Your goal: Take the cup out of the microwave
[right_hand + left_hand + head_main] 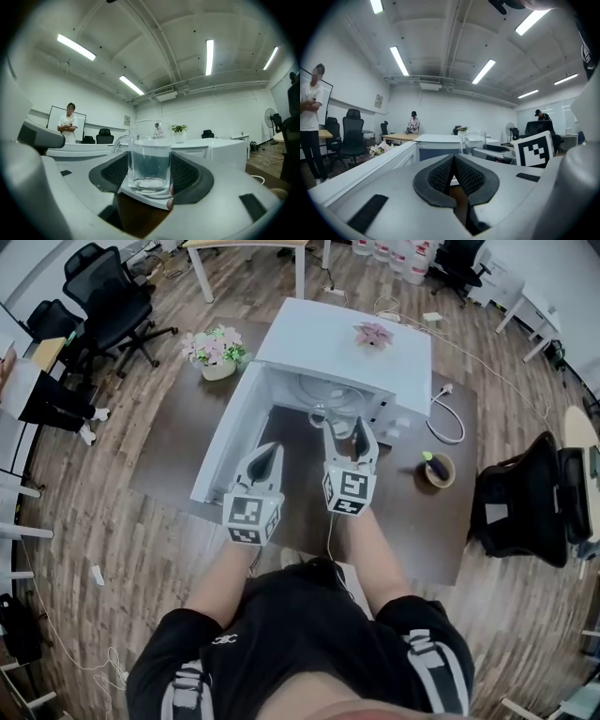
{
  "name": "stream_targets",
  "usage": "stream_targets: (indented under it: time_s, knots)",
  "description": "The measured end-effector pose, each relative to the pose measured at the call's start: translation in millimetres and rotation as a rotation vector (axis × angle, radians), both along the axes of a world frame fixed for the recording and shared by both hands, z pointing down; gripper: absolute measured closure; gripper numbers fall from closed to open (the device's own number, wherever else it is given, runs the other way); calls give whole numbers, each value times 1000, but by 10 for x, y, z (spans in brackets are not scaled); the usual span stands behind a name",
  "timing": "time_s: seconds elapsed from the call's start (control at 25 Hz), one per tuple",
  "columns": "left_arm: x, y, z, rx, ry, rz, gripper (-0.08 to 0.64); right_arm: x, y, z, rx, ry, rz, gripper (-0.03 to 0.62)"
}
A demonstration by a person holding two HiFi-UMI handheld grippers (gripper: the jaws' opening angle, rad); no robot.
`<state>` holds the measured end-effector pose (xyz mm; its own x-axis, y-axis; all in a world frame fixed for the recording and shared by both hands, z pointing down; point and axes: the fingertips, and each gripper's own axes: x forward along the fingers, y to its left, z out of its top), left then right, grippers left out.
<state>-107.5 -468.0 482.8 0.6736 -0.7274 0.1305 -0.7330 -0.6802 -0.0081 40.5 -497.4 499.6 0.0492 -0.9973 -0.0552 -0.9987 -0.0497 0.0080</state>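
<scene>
The glass cup (150, 157) is gripped between the pads of the right claw (348, 430), with its handle seen at nine o'clock in the right gripper view. It is held at the mouth of the microwave (375, 362), whose door (225, 442) stands open toward seven o'clock. The left claw (453, 164) is closed on nothing and is seen at nine o'clock of the right one, above the tabletop (422, 521).
</scene>
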Motion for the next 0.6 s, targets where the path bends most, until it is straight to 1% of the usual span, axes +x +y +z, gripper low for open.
stream_targets:
  time_s: [0.12, 0.32, 0.6]
  knots:
    - [33, 2, -129, 18, 31, 12, 568, 37, 164, -226, 18, 4, 19, 308]
    - [112, 4, -316, 42, 77, 38, 568, 98, 387, -601, 77, 17, 48, 308]
    - [191, 37, -454, 65, 107, 76, 568, 150, 581, -775, 101, 28, 84, 307]
